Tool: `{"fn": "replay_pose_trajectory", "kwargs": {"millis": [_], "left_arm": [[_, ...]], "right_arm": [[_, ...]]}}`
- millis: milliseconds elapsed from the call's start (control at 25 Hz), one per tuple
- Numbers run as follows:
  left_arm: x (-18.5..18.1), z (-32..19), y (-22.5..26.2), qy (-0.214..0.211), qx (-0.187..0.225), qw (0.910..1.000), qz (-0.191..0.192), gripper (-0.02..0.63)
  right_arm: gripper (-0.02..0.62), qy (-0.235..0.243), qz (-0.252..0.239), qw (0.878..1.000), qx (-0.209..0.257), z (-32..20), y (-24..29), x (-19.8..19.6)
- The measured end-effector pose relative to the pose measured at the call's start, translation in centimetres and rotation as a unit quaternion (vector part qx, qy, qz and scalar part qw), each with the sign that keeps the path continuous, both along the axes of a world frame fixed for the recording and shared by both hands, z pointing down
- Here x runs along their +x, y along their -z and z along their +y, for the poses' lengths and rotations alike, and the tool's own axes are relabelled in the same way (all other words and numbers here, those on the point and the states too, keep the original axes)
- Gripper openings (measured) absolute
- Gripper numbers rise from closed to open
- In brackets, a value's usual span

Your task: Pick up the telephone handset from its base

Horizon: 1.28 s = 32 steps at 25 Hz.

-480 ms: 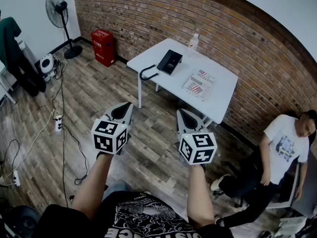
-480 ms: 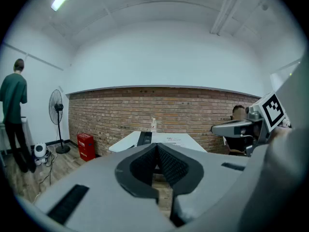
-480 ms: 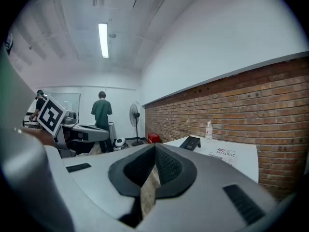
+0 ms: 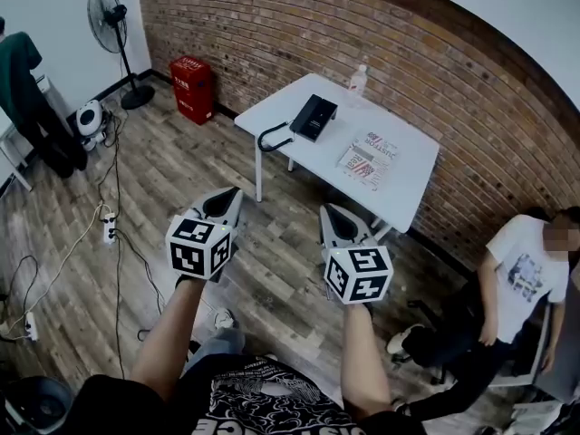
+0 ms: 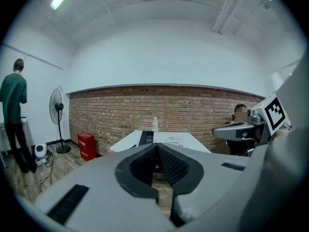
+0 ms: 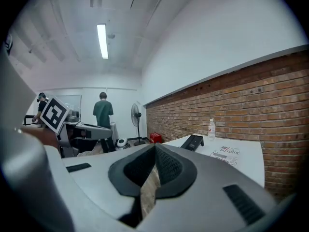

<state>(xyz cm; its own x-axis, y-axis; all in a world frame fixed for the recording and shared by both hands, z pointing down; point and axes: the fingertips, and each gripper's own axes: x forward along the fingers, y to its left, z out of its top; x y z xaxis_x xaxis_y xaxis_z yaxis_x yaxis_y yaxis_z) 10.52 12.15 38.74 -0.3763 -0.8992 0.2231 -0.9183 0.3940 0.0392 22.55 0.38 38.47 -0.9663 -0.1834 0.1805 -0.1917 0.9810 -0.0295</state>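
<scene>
The black telephone [image 4: 314, 116] lies on the far-left part of a white table [image 4: 399, 184], handset resting on its base, its cord [image 4: 271, 137] looping over the table edge. It also shows small in the left gripper view, telephone [image 5: 146, 137], and in the right gripper view, telephone [image 6: 194, 142]. My left gripper [image 4: 228, 203] and right gripper [image 4: 333, 216] hover side by side above the wooden floor, well short of the table. Both are shut with nothing between the jaws.
A water bottle [image 4: 357, 79] and a newspaper [image 4: 370, 159] share the table. A brick wall runs behind it. A red box [image 4: 192, 87], a fan [image 4: 116, 25] and floor cables [image 4: 107, 229] lie left. A seated person [image 4: 507, 288] is at the right.
The head view has shifted slightly, so table and phone sit a little further right. A shoe now shows under my left arm. Both grippers hold the same pose.
</scene>
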Motion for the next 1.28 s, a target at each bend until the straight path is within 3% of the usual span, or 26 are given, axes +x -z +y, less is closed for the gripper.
{"fn": "replay_pose_trajectory", "kwargs": {"millis": [360, 920, 1280], "left_arm": [[-4.2, -2.9, -1.1, -0.024, 0.009, 0.9995, 0.020, 0.008], [-15.3, -9.6, -1.7, -0.096, 0.007, 0.9944, 0.043, 0.012], [-22.0, -12.2, -1.9, -0.132, 0.015, 0.9898, 0.052, 0.058]], "right_arm": [[0.000, -0.005, 0.011, 1.000, -0.002, -1.7, -1.0, -4.2], [0.000, -0.056, 0.030, 0.998, 0.000, -6.3, -0.7, -15.0], [0.000, -0.091, 0.042, 0.995, 0.013, -7.9, -0.2, -20.9]]}}
